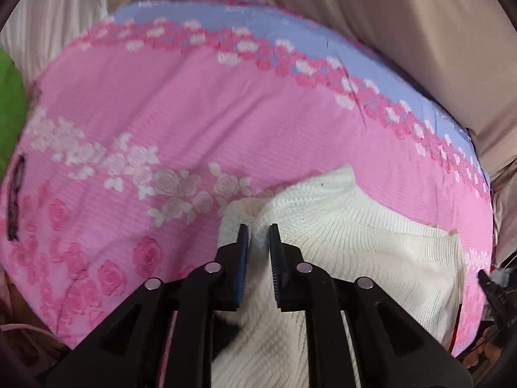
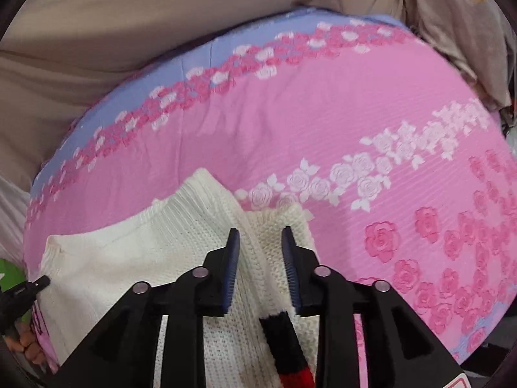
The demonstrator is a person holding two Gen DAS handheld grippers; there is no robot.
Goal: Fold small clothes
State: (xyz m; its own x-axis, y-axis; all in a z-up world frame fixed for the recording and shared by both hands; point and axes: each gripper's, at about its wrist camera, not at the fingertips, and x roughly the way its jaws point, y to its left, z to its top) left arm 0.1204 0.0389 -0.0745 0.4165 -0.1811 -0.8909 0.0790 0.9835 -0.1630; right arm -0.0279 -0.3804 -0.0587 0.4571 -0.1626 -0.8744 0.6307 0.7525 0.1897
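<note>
White knit garment [image 1: 339, 242] lies under both fingers.

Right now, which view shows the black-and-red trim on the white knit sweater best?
The right wrist view: the black-and-red trim lies in plain sight on the white knit sweater, between the gripper's fingers. The left wrist view shows only a dark scrap near its left finger.

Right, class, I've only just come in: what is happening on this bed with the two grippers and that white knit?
A person with a handheld gripper in each hand is folding a cream knit sweater on a pink rose-print bedspread. The left gripper and right gripper are both open over the sweater's folded edge, gripping nothing. A black and red trim shows near the right gripper.
</note>
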